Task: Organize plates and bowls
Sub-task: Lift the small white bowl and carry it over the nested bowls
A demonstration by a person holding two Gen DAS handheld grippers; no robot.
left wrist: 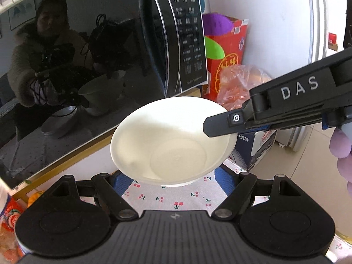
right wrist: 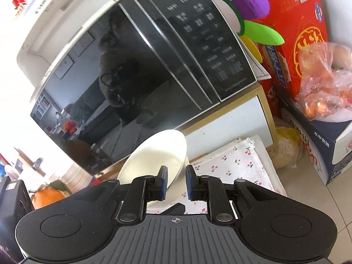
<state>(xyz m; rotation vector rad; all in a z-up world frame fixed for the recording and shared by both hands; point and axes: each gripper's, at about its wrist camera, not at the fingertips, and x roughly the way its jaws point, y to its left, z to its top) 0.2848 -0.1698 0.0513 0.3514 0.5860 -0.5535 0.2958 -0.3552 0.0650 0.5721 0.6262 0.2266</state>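
A white bowl [left wrist: 167,140] hangs in the air in front of the microwave, tilted toward the left wrist camera. My right gripper [left wrist: 211,127] comes in from the right, shut on the bowl's right rim. In the right wrist view that rim [right wrist: 176,171] sits between the blue pads of the right gripper [right wrist: 177,182]. My left gripper [left wrist: 173,178] is under the bowl with its jaws wide. Its blue pads [left wrist: 123,180] run in on either side of the foot and the tips are hidden. The mirrored oven door shows it clasping the bowl's base.
The black-fronted microwave [left wrist: 88,66] stands close behind on a white cabinet [right wrist: 231,121]. Below lies a cherry-print cloth [left wrist: 176,198]. A red carton [left wrist: 226,50] and a bag of oranges [left wrist: 237,83] stand right. The door reflects another bowl on the table. A gloved hand [left wrist: 341,145] holds the right gripper.
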